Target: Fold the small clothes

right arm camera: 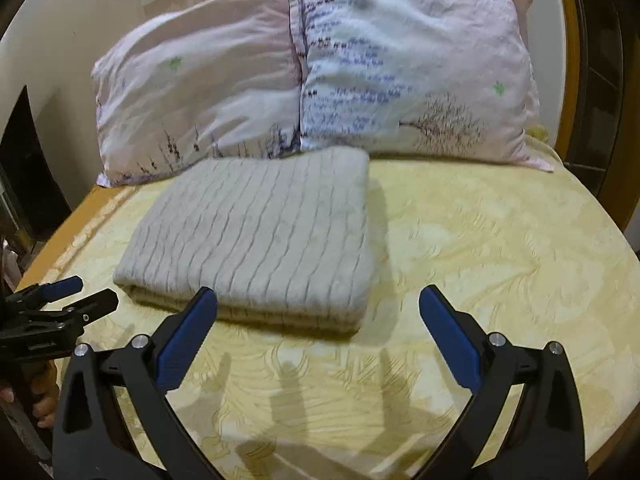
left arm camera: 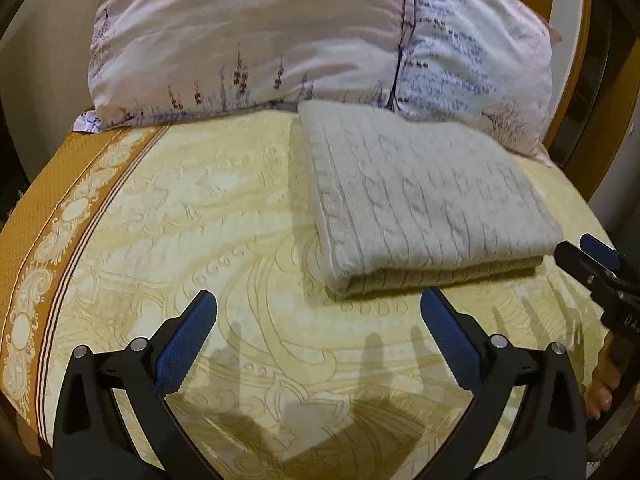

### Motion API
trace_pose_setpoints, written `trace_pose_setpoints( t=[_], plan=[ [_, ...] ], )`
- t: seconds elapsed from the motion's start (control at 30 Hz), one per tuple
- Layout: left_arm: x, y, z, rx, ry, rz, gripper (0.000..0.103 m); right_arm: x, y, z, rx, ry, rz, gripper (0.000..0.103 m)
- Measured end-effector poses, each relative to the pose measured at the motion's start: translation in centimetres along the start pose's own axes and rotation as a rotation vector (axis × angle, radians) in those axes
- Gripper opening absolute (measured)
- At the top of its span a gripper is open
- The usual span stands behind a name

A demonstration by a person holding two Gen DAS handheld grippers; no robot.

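Item: knitted garment (left arm camera: 424, 200), grey cable-knit, folded into a flat layered rectangle on the bed (left arm camera: 200, 208), its far edge just beside the two pillows (left arm camera: 248, 36) at the head end. Left gripper (left arm camera: 318, 312) and right gripper (right arm camera: 318, 308): both released, jaws wide, nothing between them, short of the near fold. Judged status: folding apparently complete; no other loose clothing visible.

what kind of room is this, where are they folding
Most likely a bedroom. The folded sweater lies on a bed with a yellow patterned sheet, two floral pillows lean at its head, and a wooden bed frame shows behind them.
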State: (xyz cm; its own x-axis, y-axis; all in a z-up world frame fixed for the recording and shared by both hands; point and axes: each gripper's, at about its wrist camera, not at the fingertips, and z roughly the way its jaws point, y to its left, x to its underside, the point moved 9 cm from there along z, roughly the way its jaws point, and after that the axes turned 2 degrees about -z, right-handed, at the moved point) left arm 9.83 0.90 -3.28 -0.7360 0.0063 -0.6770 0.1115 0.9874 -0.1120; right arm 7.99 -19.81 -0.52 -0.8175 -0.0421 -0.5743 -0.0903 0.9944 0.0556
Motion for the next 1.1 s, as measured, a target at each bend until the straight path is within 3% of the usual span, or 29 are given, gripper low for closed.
trace_pose_setpoints(
  t=[0.43,1.1],
  plan=[
    [2.2,-1.5,2.6,-0.072,0.125,0.076,0.102,4.1,0.1,2.7,0.053,0.164,0.026,0.101],
    [2.2,-1.5,2.9,-0.080,0.131,0.080,0.102,4.7,-0.2,3.1,0.111,0.205,-0.007,0.101]
  ],
)
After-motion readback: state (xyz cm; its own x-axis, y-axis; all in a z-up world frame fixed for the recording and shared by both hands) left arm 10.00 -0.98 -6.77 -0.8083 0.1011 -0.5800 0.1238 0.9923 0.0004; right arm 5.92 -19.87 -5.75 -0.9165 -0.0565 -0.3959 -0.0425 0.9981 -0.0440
